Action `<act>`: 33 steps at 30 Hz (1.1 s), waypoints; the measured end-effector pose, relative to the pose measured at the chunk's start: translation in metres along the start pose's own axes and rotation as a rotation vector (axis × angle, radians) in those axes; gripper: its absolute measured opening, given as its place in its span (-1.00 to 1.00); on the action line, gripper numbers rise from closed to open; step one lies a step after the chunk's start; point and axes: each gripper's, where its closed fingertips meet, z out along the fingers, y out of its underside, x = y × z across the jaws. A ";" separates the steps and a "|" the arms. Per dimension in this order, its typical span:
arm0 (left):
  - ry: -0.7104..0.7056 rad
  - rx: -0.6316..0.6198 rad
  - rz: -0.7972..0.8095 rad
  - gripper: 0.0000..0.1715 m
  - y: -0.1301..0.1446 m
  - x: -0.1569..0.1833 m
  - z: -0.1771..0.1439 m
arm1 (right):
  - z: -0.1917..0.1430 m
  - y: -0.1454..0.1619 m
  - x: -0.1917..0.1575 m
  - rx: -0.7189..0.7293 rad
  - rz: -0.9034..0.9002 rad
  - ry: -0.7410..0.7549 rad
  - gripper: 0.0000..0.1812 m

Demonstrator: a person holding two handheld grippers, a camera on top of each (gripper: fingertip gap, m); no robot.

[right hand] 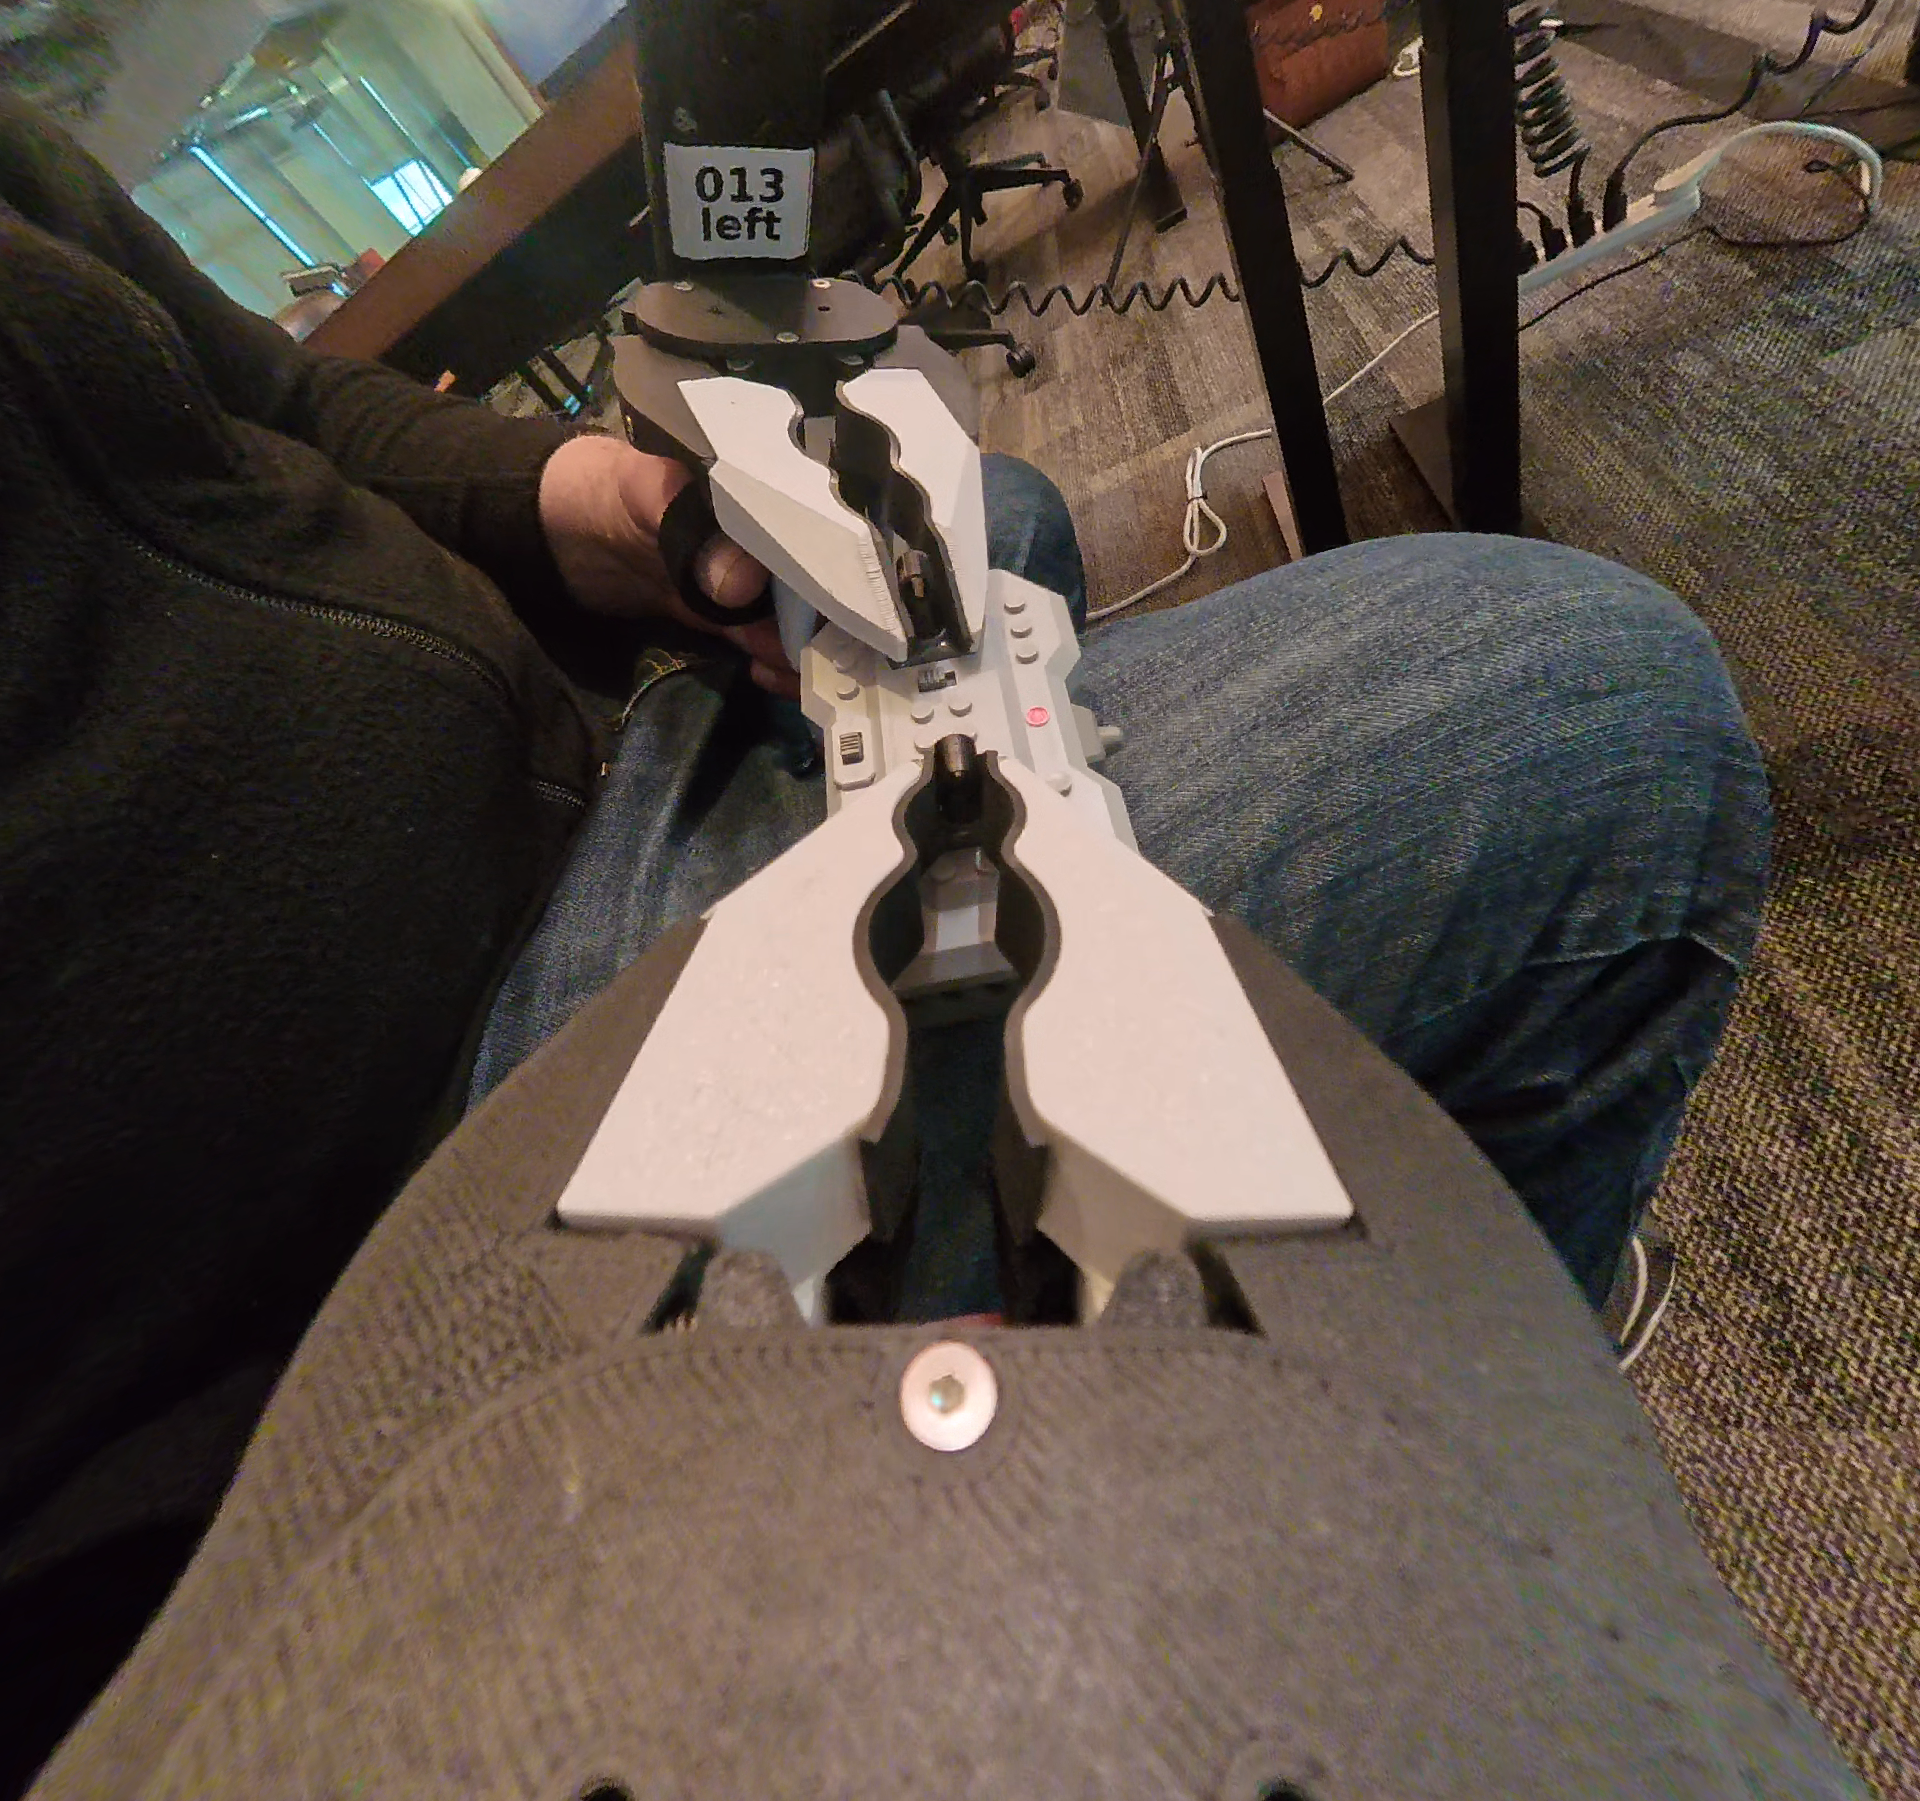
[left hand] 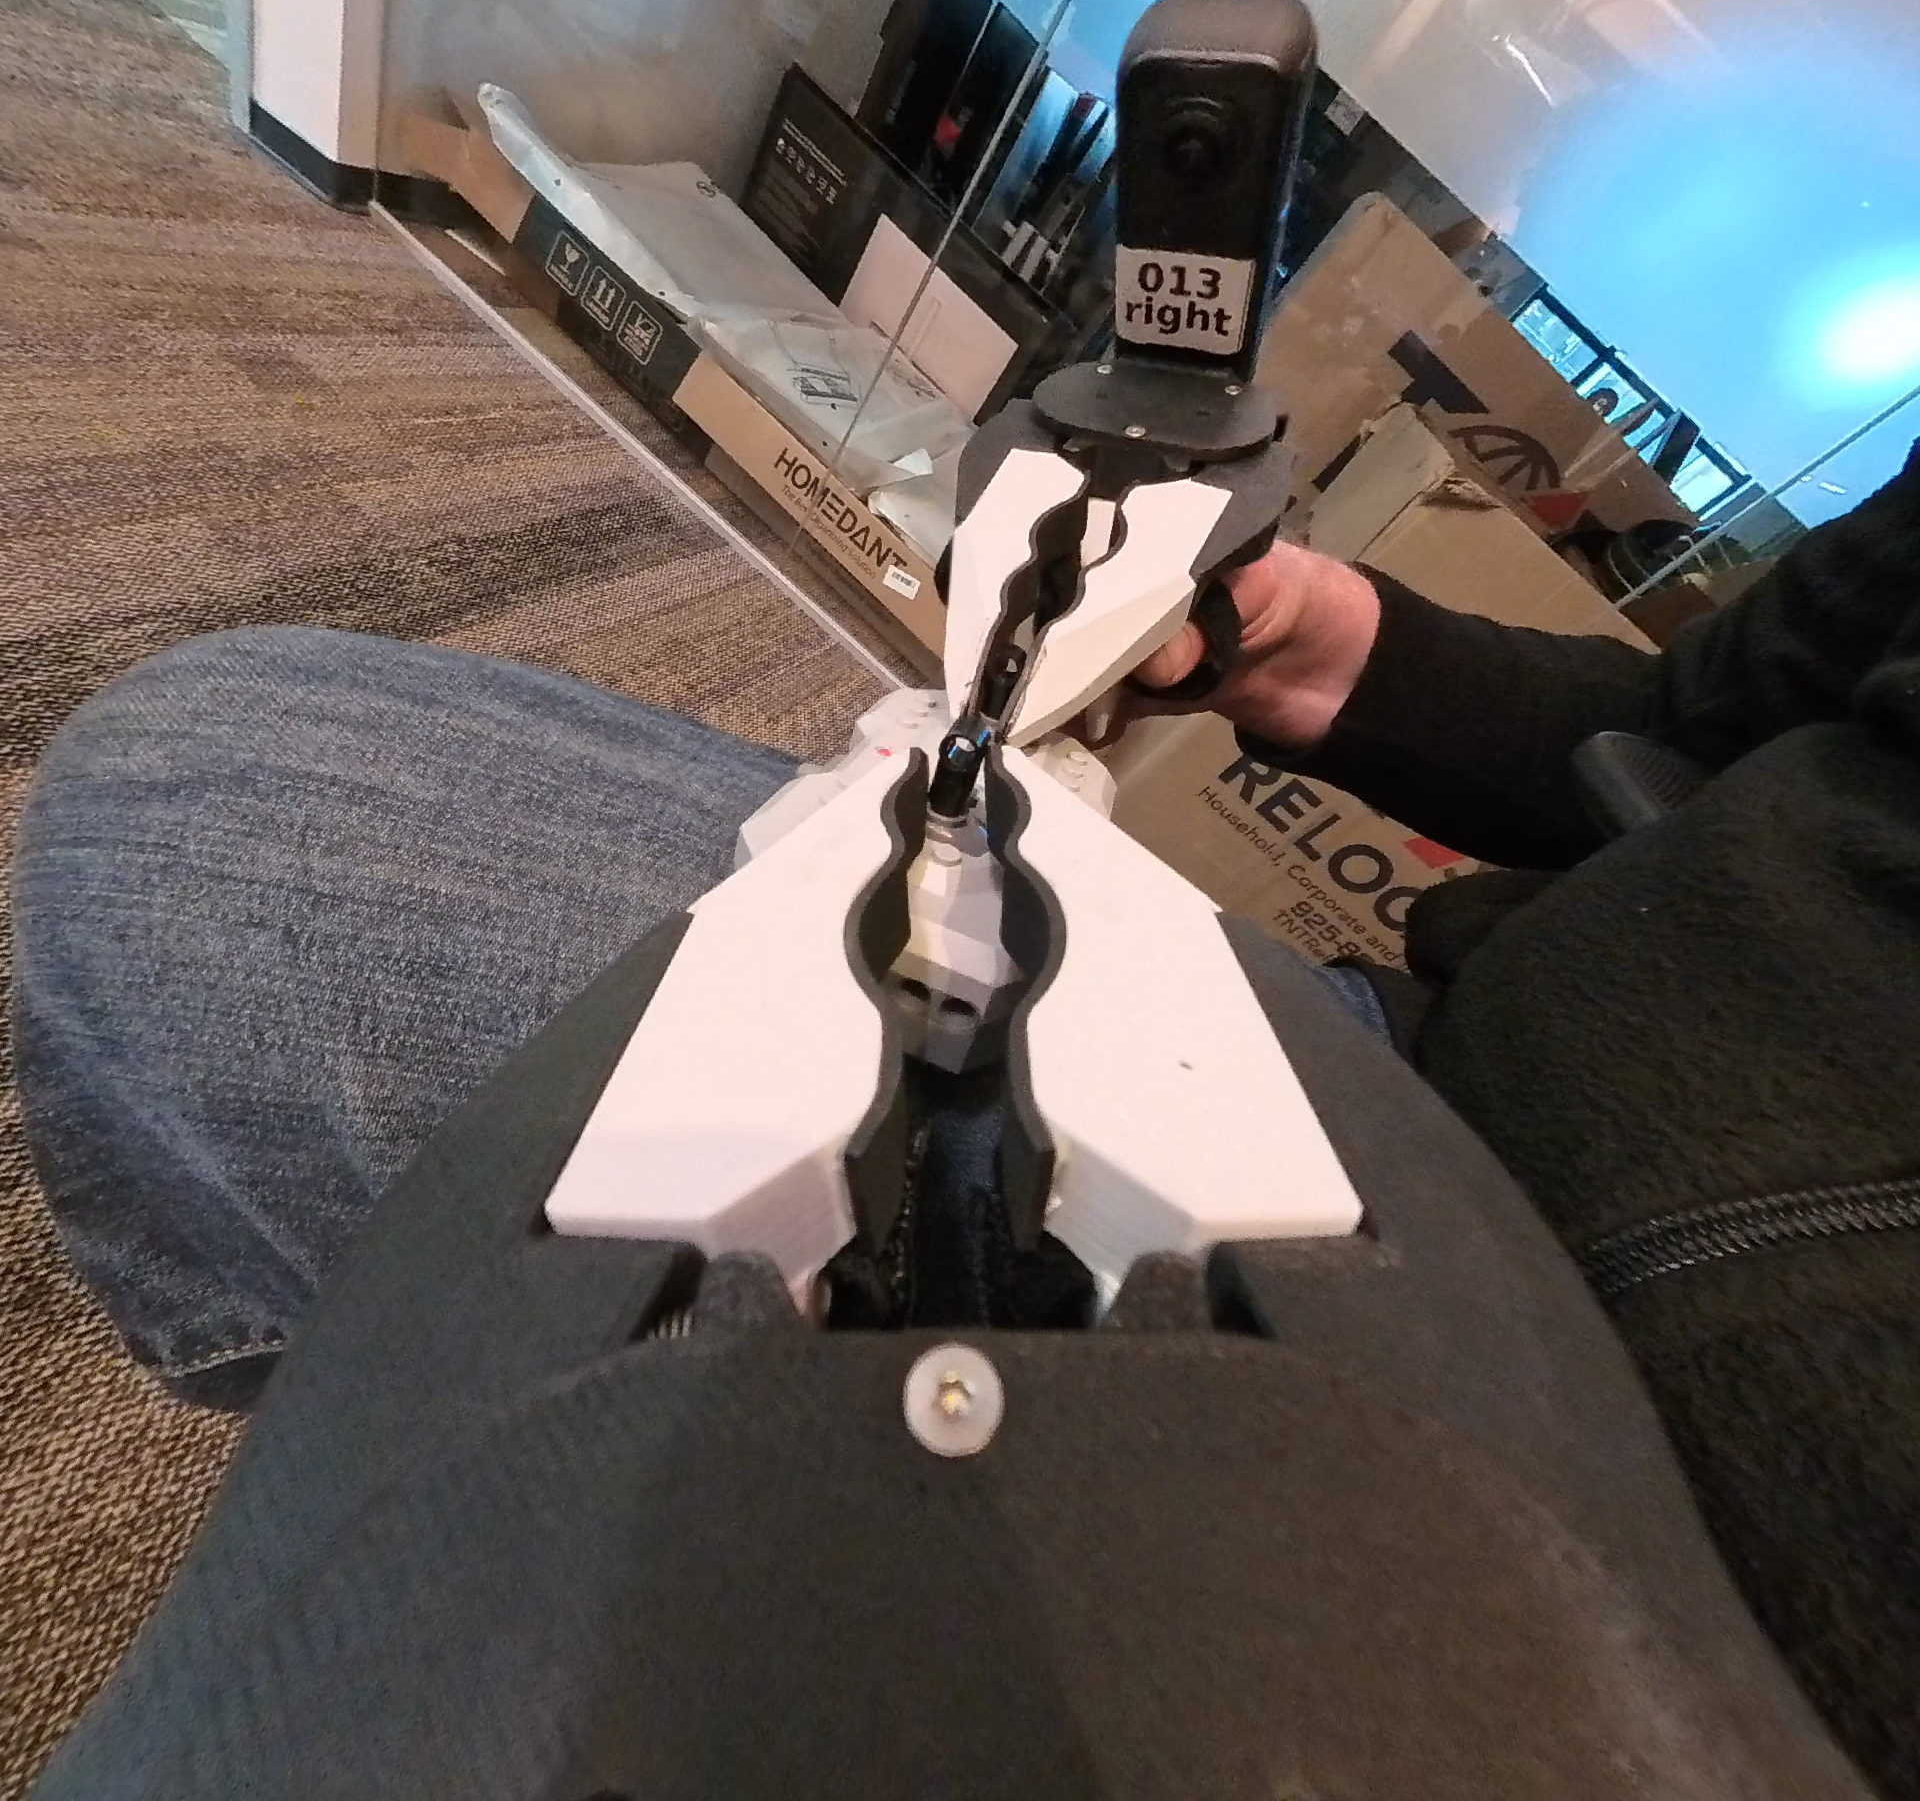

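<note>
Your left hand-held gripper (left hand: 961,795) is clenched on one end of a grey brick-built model (right hand: 951,712) that lies across your lap, its 2 white fingers (left hand: 790,982) pinching a small black peg at the tip, in the middle of the left wrist view. Your right hand-held gripper (right hand: 956,785) grasps the opposite end of the same model, its fingers (right hand: 779,1003) closed on a black peg there. The 2 hand-held grippers face each other, tip nearly to tip, with the studded grey body between them. A red dot shows on the model just right of centre in the right wrist view.

The model rests over your blue jeans (left hand: 312,920). Brown patterned carpet (left hand: 208,380) fills the left of the left wrist view, with flattened cardboard boxes (left hand: 727,421) against a glass wall (left hand: 1558,89) in the upper half. In the right wrist view, black table legs (right hand: 1247,245) and coiled cables (right hand: 1143,297) stand in the upper right.
</note>
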 end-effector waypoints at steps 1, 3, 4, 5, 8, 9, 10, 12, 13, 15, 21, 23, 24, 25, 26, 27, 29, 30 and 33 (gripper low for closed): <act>-0.003 0.001 0.002 -0.90 0.000 0.000 0.000 | 0.000 0.000 0.000 0.001 0.003 -0.001 -0.94; -0.016 -0.004 0.002 -0.91 0.000 -0.002 0.001 | 0.000 0.000 0.000 0.003 -0.007 0.004 -0.94; -0.013 -0.006 0.003 -0.91 0.000 -0.002 0.001 | 0.000 0.000 0.000 0.003 -0.010 0.005 -0.94; -0.009 -0.005 0.005 -0.91 0.000 -0.001 0.001 | 0.000 0.000 0.000 0.004 -0.005 0.003 -0.94; 0.000 0.003 -0.001 -0.90 0.000 0.000 0.000 | -0.001 0.000 0.000 0.008 -0.003 0.002 -0.94; 0.000 0.004 -0.003 -0.89 0.000 0.000 0.000 | -0.001 0.000 0.000 0.005 -0.004 0.004 -0.94; 0.000 0.005 -0.001 -0.90 0.000 0.001 0.000 | -0.001 0.000 0.000 0.004 -0.005 0.004 -0.94; 0.007 0.004 0.014 -0.89 0.000 0.003 0.000 | -0.001 0.000 0.000 0.002 -0.021 0.005 -0.94; 0.001 0.001 0.016 -0.89 0.000 0.003 0.000 | -0.001 0.000 0.000 0.001 -0.020 0.005 -0.94; -0.002 0.002 0.012 -0.89 0.000 0.002 0.000 | -0.001 0.000 0.001 0.007 -0.012 0.003 -0.94; 0.001 0.006 0.001 -0.90 0.000 0.002 0.001 | -0.002 0.000 0.000 0.008 -0.018 0.003 -0.94; -0.002 0.004 0.008 -0.90 0.000 0.002 0.000 | -0.001 0.000 -0.001 0.008 -0.048 0.005 -0.94; -0.013 0.001 0.006 -0.90 0.000 0.001 0.000 | -0.001 0.000 -0.002 0.009 -0.061 0.008 -0.94; -0.024 0.000 -0.007 -0.90 0.000 -0.001 0.000 | -0.001 0.000 -0.002 0.010 -0.069 0.010 -0.94; -0.023 0.002 -0.017 -0.90 0.000 -0.001 0.000 | 0.000 0.000 -0.002 0.010 -0.073 0.010 -0.94; -0.020 0.003 -0.016 -0.90 0.000 -0.001 0.000 | 0.000 0.000 -0.002 0.008 -0.075 0.010 -0.94; -0.010 0.010 -0.020 -0.90 0.000 0.000 0.000 | 0.000 0.000 -0.002 0.008 -0.072 0.008 -0.94; -0.006 0.013 -0.020 -0.90 0.000 0.000 0.000 | 0.000 0.000 -0.002 0.007 -0.056 0.004 -0.94; -0.009 0.007 -0.010 -0.90 0.000 0.000 0.001 | -0.001 0.000 -0.001 0.008 -0.053 0.002 -0.94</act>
